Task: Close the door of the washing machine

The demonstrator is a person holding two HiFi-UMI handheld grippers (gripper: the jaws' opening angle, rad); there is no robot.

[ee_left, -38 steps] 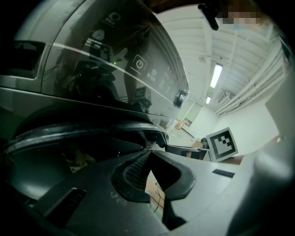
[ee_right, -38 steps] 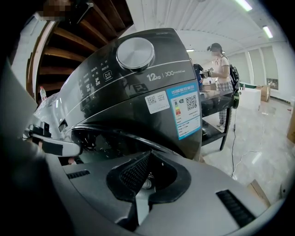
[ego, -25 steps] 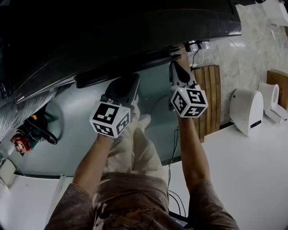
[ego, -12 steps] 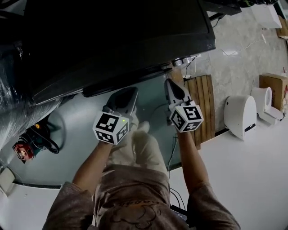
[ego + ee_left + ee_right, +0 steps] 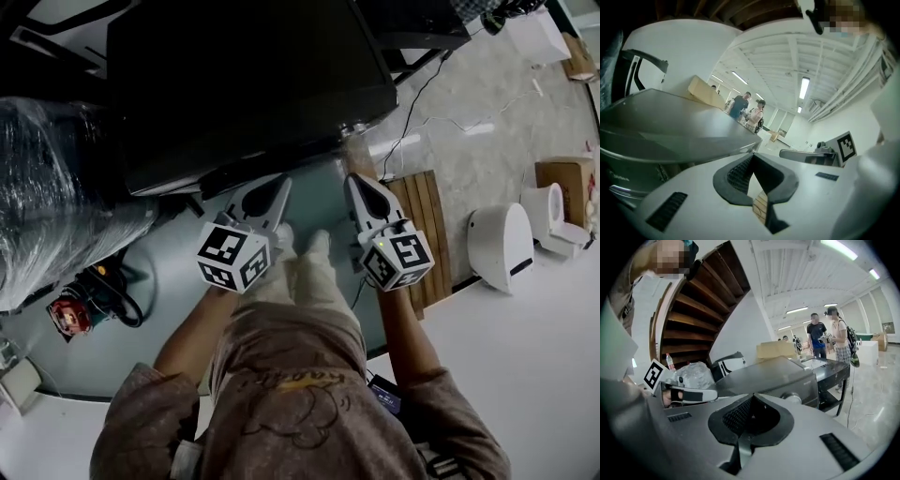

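The washing machine (image 5: 244, 84) is a dark box seen from above at the top of the head view. Its door is hidden from here, and I cannot tell how it stands. In the right gripper view the washing machine (image 5: 773, 373) shows a grey top and a round knob at its front corner. My left gripper (image 5: 277, 187) and right gripper (image 5: 356, 183) hover side by side just short of the machine's front edge, touching nothing. Both are shut with nothing between the jaws, as their own views show for the left gripper (image 5: 752, 159) and right gripper (image 5: 751, 397).
A plastic-wrapped bundle (image 5: 56, 206) stands left of the machine. A red tool (image 5: 70, 314) with cables lies on the floor at the left. To the right are a wooden slatted pallet (image 5: 427, 234), a white appliance (image 5: 502, 248) and a cardboard box (image 5: 562, 178). People (image 5: 820, 336) stand far behind.
The machine has slid up and left in the head view and looks smaller, as the person backs off. Both grippers stay shut, side by side, now farther from its front edge.
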